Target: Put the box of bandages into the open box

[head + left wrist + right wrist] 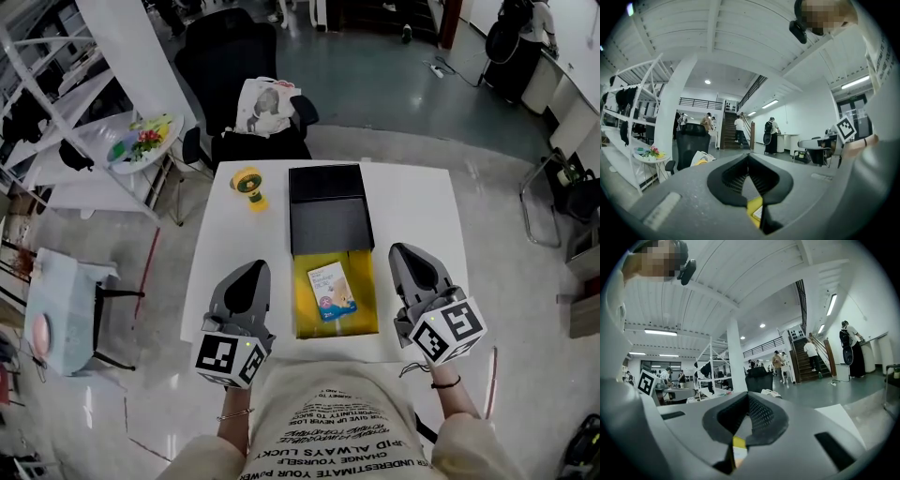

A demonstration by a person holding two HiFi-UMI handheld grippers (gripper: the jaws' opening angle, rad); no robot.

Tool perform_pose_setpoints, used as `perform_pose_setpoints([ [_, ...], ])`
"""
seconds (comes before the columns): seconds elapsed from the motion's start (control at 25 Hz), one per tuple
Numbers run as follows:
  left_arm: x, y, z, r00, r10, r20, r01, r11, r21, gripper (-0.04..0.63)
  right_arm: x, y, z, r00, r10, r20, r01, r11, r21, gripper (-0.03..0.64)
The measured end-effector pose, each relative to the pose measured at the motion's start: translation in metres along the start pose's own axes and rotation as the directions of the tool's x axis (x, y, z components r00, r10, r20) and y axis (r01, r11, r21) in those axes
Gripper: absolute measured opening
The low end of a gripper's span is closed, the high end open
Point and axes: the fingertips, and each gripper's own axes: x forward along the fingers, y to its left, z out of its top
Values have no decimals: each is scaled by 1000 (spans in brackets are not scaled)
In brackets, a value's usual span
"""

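Note:
The open box (302, 323) lies at the table's near edge; its inside is yellow and its black lid (328, 211) is folded back away from me. The box of bandages (331, 291), white and blue, lies flat inside it. My left gripper (255, 272) hovers just left of the open box, jaws shut and empty. My right gripper (403, 251) hovers just right of it, also shut with nothing held. In the left gripper view the left gripper (749, 157) points up at the room, with a sliver of the open box (754, 208) below its closed jaws. The right gripper (749, 397) shows the same in its own view.
A yellow round object (248, 185) stands on the white table (412, 202) at the far left. A black chair (234, 56) with a bag (267, 105) sits behind the table. A small round side table (141, 141) stands to the left.

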Motion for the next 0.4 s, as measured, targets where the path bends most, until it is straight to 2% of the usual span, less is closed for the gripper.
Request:
perform_pose_setpoints([
  [0.4, 1, -2, -7, 1000, -8, -20, 8, 1000, -20, 23, -5, -4, -5, 1000, -21, -8, 21, 1000, -21, 3],
])
